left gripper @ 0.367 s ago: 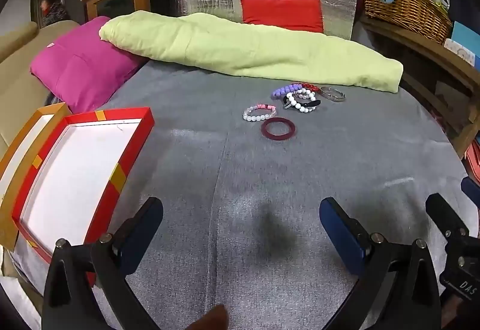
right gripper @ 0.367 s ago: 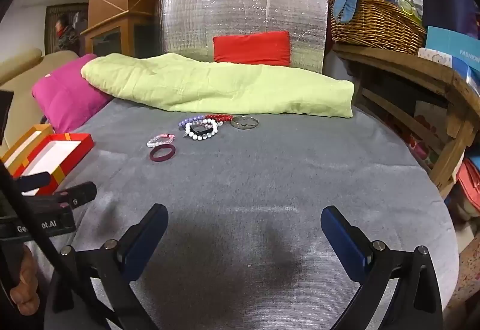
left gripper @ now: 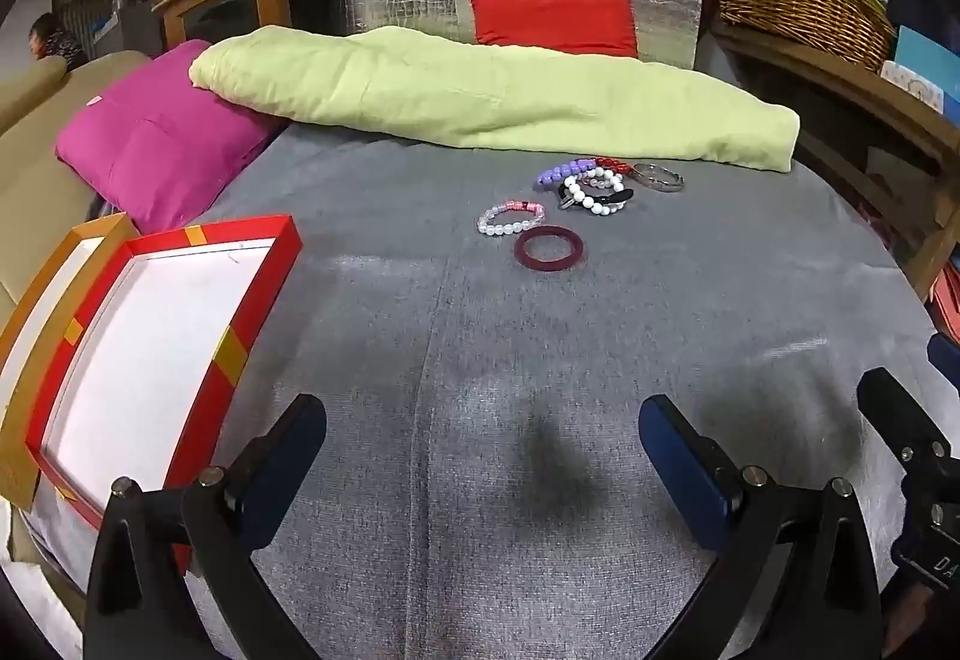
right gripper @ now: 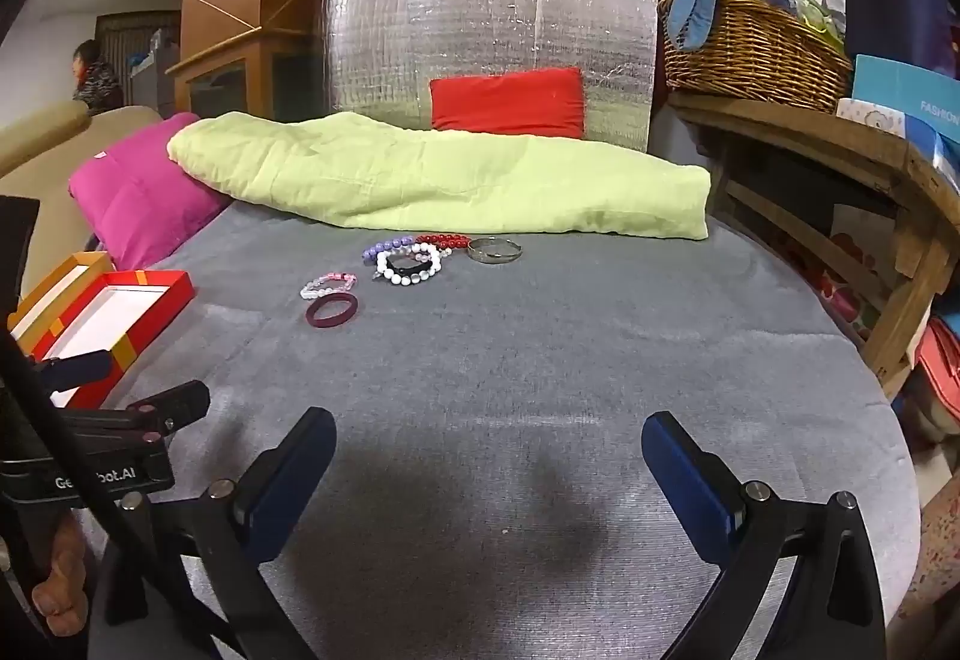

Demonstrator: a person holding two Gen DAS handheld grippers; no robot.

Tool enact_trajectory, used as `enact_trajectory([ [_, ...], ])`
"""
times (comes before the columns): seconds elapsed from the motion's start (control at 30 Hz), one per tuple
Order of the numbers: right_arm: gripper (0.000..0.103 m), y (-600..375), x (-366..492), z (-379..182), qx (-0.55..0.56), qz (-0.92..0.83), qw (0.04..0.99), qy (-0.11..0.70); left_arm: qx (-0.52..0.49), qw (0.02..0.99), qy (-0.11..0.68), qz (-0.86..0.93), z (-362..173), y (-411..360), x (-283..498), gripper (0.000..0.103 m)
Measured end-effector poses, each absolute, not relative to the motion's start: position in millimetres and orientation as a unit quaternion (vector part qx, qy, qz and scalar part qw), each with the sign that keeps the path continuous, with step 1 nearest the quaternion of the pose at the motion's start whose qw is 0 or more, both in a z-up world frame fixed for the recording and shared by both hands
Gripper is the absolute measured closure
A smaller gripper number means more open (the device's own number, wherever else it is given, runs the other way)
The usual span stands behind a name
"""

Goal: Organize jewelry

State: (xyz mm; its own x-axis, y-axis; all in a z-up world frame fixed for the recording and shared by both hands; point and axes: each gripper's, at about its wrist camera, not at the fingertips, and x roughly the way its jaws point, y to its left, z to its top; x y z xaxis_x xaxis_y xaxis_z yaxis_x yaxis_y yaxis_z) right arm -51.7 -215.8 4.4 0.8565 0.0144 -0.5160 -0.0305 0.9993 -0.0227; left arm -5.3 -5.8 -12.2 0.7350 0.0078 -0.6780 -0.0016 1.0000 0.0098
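Bracelets (left gripper: pixel 576 207) lie clustered on the grey surface (left gripper: pixel 480 360), just before a green blanket (left gripper: pixel 492 102), well apart from both tools. Left tool (left gripper: pixel 480 456) and right tool (right gripper: pixel 489 471) hover spread wide, grasping nothing. At the left sits an open red box (left gripper: pixel 150 336).

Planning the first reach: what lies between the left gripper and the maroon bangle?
Only bare grey cloth between left gripper and bangle; left wrist view.
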Motion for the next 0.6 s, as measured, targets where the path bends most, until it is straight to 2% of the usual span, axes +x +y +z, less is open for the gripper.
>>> enact_trajectory([
  [0.6, 0.0, -213.8, -52.2, 0.0, -0.019, 0.017, 0.962, 0.272, -0.007, 0.928, 0.371, 0.003, -16.7, 2.0, -0.1, 0.0],
])
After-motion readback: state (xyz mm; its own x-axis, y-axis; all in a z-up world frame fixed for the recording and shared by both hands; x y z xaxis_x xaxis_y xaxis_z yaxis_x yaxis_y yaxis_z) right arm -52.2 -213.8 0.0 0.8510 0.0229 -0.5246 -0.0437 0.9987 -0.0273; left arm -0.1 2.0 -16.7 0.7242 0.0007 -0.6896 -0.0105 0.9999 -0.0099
